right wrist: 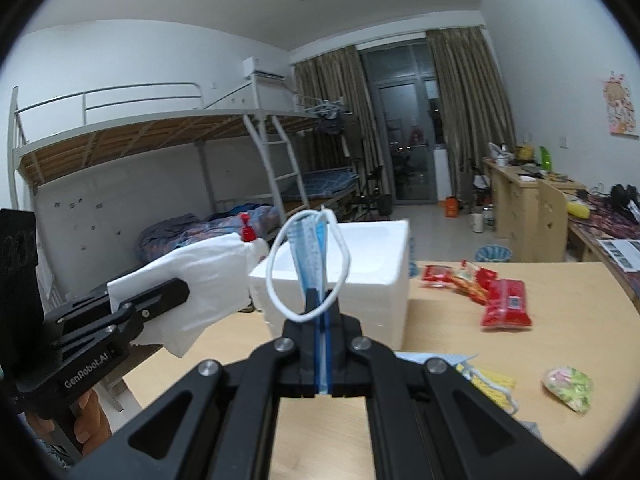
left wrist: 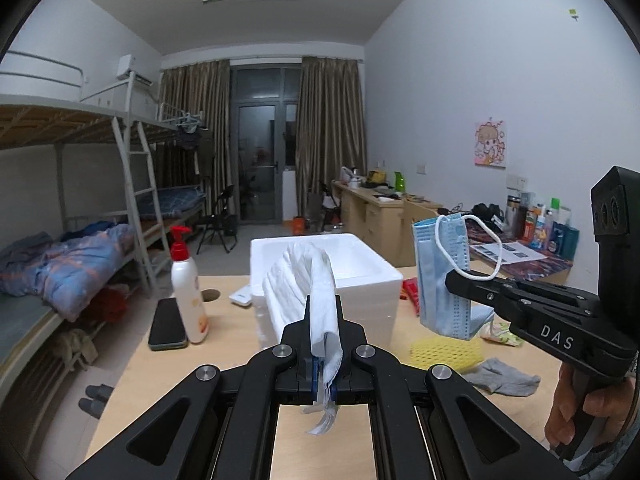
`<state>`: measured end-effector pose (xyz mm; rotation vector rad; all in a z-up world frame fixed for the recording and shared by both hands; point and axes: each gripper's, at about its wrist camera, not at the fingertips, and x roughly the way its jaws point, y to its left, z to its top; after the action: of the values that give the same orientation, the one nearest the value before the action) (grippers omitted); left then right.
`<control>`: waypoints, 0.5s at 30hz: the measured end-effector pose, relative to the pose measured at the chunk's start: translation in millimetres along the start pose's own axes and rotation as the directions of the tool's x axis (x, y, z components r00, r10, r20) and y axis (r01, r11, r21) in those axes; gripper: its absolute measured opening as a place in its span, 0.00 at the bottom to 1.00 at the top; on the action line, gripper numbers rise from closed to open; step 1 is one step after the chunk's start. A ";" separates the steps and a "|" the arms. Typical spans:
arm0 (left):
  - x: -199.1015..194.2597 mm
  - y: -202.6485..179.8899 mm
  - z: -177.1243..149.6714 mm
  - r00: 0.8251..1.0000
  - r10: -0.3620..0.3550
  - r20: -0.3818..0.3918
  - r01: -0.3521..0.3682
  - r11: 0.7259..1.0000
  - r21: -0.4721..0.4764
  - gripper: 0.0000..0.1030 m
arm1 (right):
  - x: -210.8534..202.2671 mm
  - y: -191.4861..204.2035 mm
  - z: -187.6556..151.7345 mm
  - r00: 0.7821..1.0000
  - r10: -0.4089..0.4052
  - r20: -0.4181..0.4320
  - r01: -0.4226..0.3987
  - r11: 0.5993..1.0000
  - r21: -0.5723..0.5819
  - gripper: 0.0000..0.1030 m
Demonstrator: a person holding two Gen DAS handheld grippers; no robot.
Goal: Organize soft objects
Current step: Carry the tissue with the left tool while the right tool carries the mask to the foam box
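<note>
A light wooden table [left wrist: 224, 320] carries a white foam box [left wrist: 360, 276], lotion pump bottle [left wrist: 188, 292], black phone [left wrist: 167, 324], grey sock [left wrist: 502, 376] and red snack packets [right wrist: 505, 304].

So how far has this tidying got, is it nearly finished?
Nothing visibly sits inside the white foam box yet, though its floor is hidden. In hand: the left gripper clamps a white tissue, and the right gripper clamps a blue face mask, both near the box. Left on the table: a grey sock, yellow foam netting and red snack packets.
</note>
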<state>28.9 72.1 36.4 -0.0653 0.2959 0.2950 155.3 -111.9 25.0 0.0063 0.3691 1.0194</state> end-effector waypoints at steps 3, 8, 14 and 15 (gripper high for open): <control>0.6 6.8 0.0 1.000 0.009 -0.004 -0.009 1.000 -0.009 0.03 | 4.8 6.0 1.3 1.000 0.008 -0.005 -0.009 1.000 -0.010 0.03; 3.7 13.1 1.6 1.000 0.016 -0.002 -0.016 1.000 -0.015 0.03 | 12.2 15.5 8.4 1.000 0.018 -0.010 -0.018 1.000 -0.023 0.03; 11.2 13.2 13.9 1.000 -0.003 -0.009 0.003 1.000 -0.015 0.03 | 19.4 14.0 19.8 1.000 0.025 -0.007 -0.025 0.999 -0.019 0.03; 12.9 13.2 15.7 1.000 -0.008 -0.011 0.008 1.000 -0.014 0.03 | 21.1 13.9 22.4 1.000 0.022 -0.008 -0.023 0.999 -0.025 0.03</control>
<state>41.1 89.9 47.4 -0.0814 0.3041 0.2888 160.5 -83.2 42.1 -0.0162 0.3638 1.0465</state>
